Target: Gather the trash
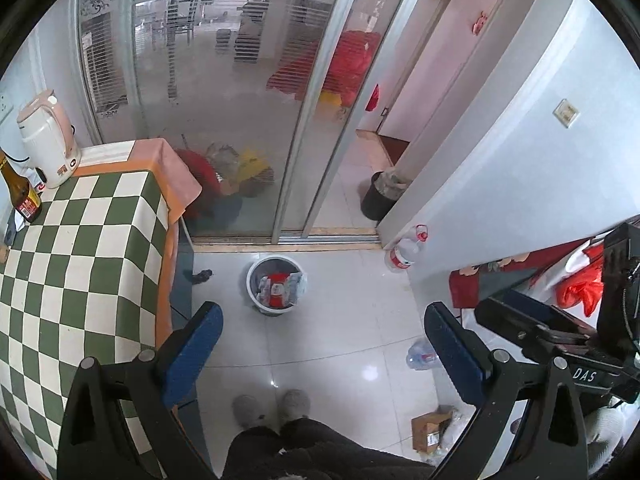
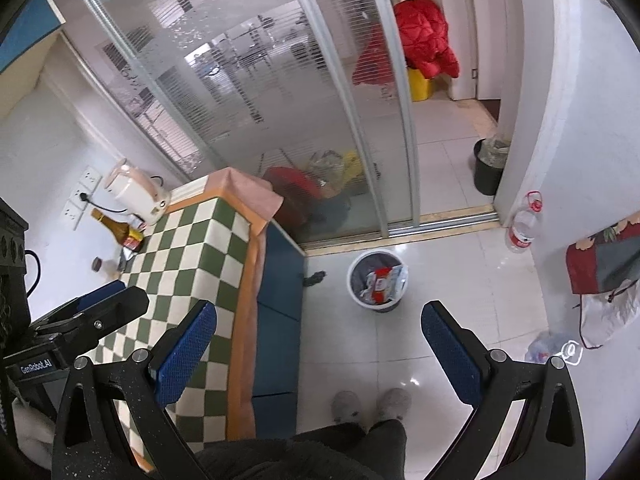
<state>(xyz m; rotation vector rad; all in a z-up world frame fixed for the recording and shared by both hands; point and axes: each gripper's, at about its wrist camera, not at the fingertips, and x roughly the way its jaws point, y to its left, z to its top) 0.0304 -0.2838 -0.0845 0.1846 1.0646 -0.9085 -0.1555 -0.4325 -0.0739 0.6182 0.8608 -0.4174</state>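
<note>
A small white trash bin (image 1: 275, 285) stands on the tiled floor near the glass door, with red and white wrappers inside; it also shows in the right wrist view (image 2: 378, 280). A crushed clear plastic bottle (image 1: 422, 355) lies on the floor at right, also in the right wrist view (image 2: 550, 346). A small cardboard box (image 1: 432, 428) lies on the floor nearer me. My left gripper (image 1: 324, 348) is open and empty, high above the floor. My right gripper (image 2: 318, 344) is open and empty, also high up.
A table with a green checked cloth (image 1: 72, 264) stands at left with a kettle (image 1: 48, 140) and a brown bottle (image 1: 22, 196). A large water bottle (image 1: 404, 252) and a black bin (image 1: 380, 196) stand by the wall. My slippered feet (image 1: 272, 406) are below.
</note>
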